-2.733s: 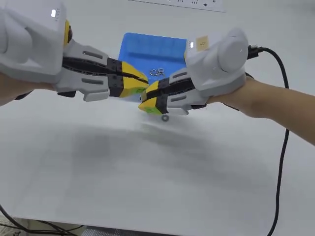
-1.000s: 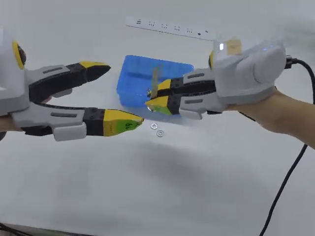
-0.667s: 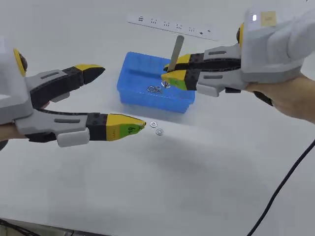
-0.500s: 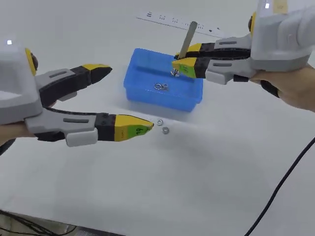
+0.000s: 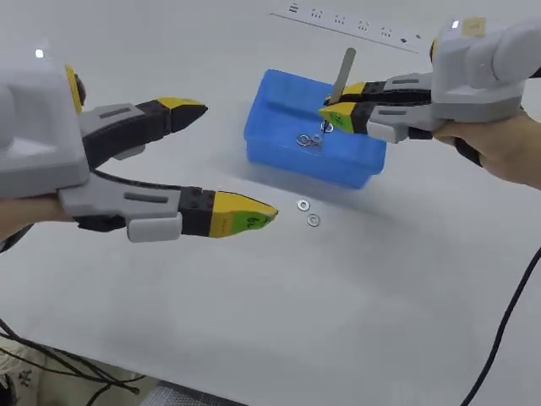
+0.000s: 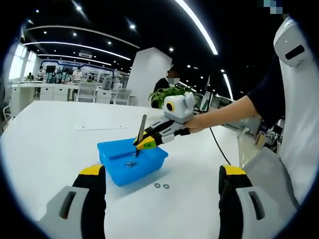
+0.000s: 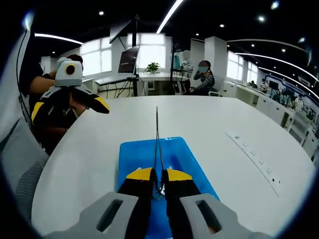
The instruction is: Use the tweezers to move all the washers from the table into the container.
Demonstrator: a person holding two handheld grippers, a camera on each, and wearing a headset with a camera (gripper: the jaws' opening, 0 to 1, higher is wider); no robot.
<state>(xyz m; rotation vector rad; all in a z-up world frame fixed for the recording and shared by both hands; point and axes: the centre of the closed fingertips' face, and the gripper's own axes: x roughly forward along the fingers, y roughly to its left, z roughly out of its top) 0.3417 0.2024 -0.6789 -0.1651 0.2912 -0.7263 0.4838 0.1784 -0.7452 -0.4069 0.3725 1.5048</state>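
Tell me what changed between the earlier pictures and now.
The right gripper, shut on the tweezers, rose from the table in front of the container to above it, tips over the washers inside. The left gripper drew away from it and opened wide. Two washers still lie on the table before the container, which seems unmoved.

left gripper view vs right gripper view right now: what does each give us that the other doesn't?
Left gripper view adds two loose washers on the table in front of the container, plus the right gripper seen side-on. Right gripper view adds the left gripper, jaws open, off to one side. Both share the blue container, the tweezers clamped in the right gripper above it, and the white table.
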